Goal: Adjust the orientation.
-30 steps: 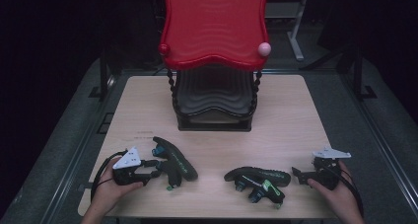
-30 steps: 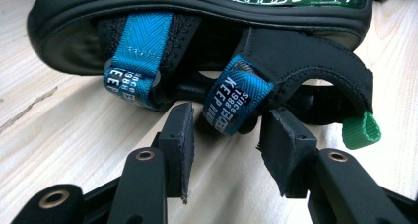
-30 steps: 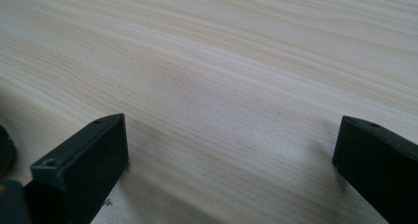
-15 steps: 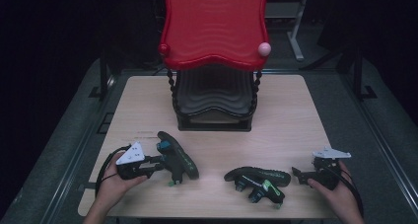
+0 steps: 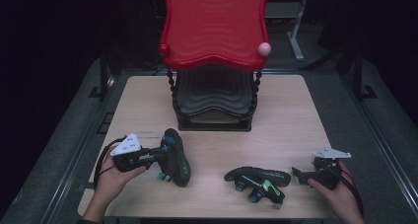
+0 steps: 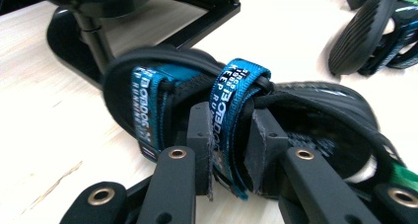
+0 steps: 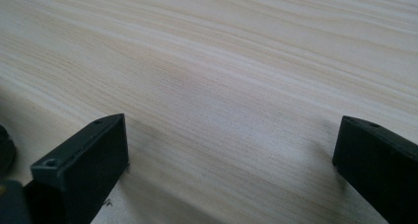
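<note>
left gripper view: the left gripper, whose jaws have just been closing, clamps the blue strap of the left sandal, near the table's front-left edge. the right gripper rests with jaws wide apart, holding nothing.

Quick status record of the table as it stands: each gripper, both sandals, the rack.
left gripper: jaws have just been closing, now pinched on the blue strap of the left sandal
left sandal: tipped on its side, sole toward the rack
right gripper: open, nothing between the jaws, low over bare table
right sandal: lies on the table between the grippers, untouched
rack: black, at the table's far middle, red wavy tray on top
</note>
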